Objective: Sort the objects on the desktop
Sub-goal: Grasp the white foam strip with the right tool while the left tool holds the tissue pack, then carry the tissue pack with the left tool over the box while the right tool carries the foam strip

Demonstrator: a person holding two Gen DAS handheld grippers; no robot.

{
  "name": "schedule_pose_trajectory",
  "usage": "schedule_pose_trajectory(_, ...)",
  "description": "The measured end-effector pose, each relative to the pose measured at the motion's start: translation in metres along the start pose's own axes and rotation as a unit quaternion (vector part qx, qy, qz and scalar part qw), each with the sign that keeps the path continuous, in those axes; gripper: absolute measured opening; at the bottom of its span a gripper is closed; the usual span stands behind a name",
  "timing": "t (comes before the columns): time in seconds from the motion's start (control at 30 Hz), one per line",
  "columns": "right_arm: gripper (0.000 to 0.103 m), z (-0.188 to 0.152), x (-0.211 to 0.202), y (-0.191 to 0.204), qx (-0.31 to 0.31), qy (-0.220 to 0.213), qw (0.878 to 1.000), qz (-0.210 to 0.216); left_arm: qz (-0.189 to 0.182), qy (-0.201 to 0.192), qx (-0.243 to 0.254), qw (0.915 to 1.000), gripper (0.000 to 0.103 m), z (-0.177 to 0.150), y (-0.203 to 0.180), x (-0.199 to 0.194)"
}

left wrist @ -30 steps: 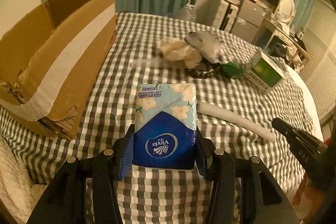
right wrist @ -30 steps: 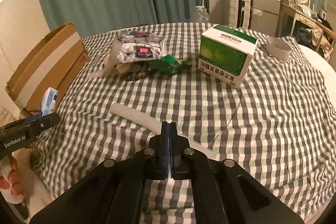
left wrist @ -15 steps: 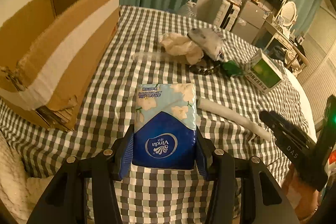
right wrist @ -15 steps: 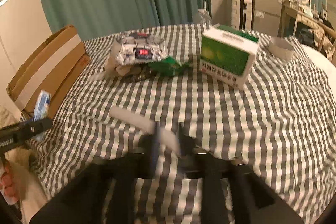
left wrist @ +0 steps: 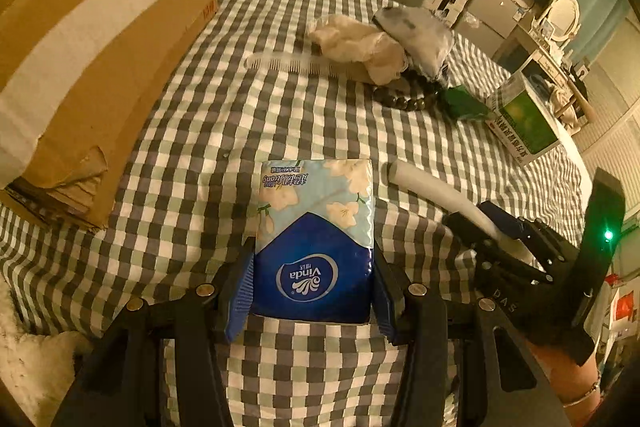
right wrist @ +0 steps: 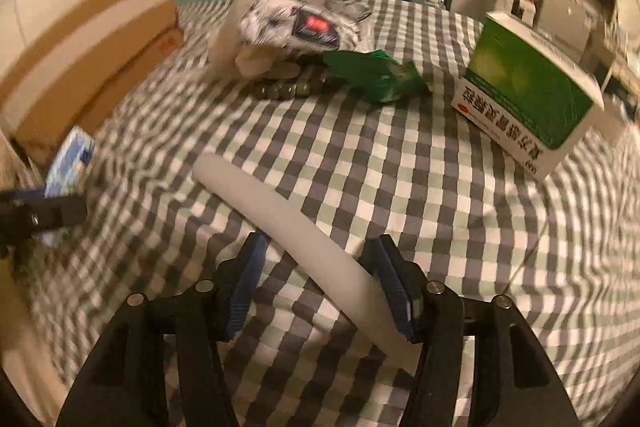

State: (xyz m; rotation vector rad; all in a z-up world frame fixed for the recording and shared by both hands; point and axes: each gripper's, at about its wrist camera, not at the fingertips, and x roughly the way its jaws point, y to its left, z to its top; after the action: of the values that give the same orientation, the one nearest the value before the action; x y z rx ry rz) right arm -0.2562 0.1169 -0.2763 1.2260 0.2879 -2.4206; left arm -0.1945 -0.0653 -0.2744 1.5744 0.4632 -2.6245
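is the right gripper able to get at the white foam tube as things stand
Probably yes. The right gripper already straddles the white foam tube, its jaws closing with the tube between them on the checked cloth. Nothing lies in the way; the tube runs slanted across the gap.

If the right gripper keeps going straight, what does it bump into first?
Most likely the white tube. It already lies slanted between the right gripper's closing jaws, on the checked cloth. Whether a pad touches it yet is unclear.

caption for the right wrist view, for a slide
Right tongs closing astride a white foam tube lying on the grey-and-green checked tablecloth.
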Motion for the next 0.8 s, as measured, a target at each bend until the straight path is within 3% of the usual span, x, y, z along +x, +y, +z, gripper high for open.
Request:
schedule_pose_trajectory(0.03,0.043,0.000,0.000,0.001,-0.004,0.002,1.000,-0.005,0.000,0.000,-0.001,1.0000,0.051,0.000,0.000,0.000)
schedule_pose_trajectory(0.1,0.022,0.000,-0.002,-0.002,0.003,0.002,1.000,-0.010,-0.004,-0.008,-0.002,1.0000,0.051,0.000,0.002,-0.004)
schedule_pose_trajectory(0.17,0.012,0.001,-0.010,-0.005,0.011,-0.011,1.000,-0.020,-0.010,-0.016,-0.003,0.9998,0.051,0.000,0.003,-0.010)
schedule_pose_trajectory(0.23,0.012,0.001,-0.023,-0.007,0.024,-0.035,0.998,-0.044,-0.011,-0.020,-0.001,0.9997,0.051,0.000,0.002,-0.012)
schedule_pose_trajectory(0.4,0.011,0.002,-0.063,-0.006,0.047,-0.080,0.994,-0.052,-0.013,-0.043,0.024,0.9987,0.051,0.000,-0.008,-0.031)
schedule_pose_trajectory(0.8,0.011,0.016,-0.165,0.027,0.088,-0.153,0.984,-0.021,-0.031,-0.089,0.062,0.9937,0.051,0.032,-0.009,-0.119)
